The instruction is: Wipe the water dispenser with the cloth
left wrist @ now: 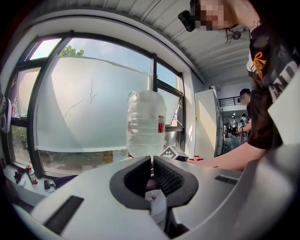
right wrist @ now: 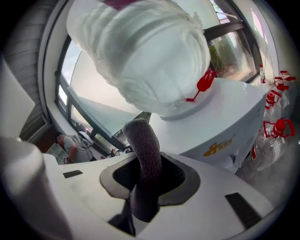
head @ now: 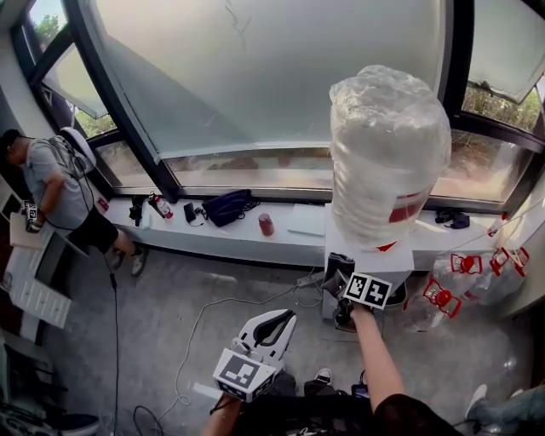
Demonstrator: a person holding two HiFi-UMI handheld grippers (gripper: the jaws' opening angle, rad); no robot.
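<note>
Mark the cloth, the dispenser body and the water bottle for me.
cloth (right wrist: 142, 145): right gripper view, on its upright grey fold.
dispenser body (right wrist: 234, 112): right gripper view, on its white top panel.
water bottle (head: 387, 145): head view, on the middle of its clear wall.

A wide window of dark metal frames and pale frosted panes (head: 255, 77) fills the far wall and lets in bright daylight, with green trees (head: 47, 25) showing at its far left. Under it runs a long white ledge (head: 196, 234) bearing a dark blue bag (head: 226, 206) and a red can (head: 266, 224). Nearer lies the grey concrete floor (head: 162, 306), crossed by a thin white cable (head: 197, 319). A person in a grey shirt (head: 51, 179) stands far left.
</note>
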